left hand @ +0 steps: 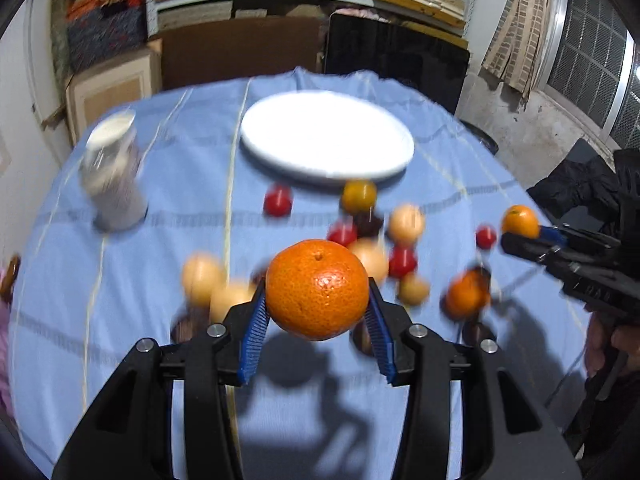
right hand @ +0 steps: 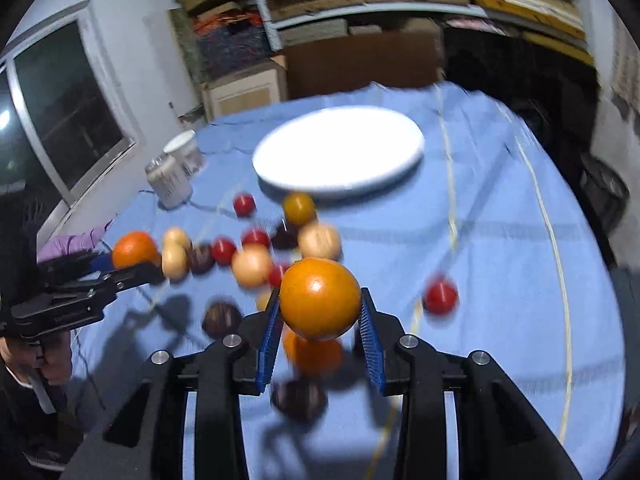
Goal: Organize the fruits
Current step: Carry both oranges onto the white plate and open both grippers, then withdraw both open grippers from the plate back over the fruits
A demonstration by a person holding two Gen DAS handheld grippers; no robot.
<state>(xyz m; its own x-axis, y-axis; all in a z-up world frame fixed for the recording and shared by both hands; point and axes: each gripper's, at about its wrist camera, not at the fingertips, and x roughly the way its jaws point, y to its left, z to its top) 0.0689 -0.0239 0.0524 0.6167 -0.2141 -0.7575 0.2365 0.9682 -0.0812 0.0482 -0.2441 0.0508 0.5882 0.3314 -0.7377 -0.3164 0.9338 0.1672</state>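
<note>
Each round orange could roll out of its grip on the way to the white plate [left hand: 326, 136], or knock loose fruit off the table [left hand: 120, 340] – the left gripper [left hand: 317, 308] pinches one orange [left hand: 317, 289] between its fingers, the right gripper [right hand: 320, 312] another orange [right hand: 320, 298] – both lifted above the scattered fruit

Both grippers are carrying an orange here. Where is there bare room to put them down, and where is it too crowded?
The white plate is bare. Blue cloth lies open between the jar and the plate, and on the right beyond the lone red fruit. The cluster of fruit below the plate is crowded.
</note>
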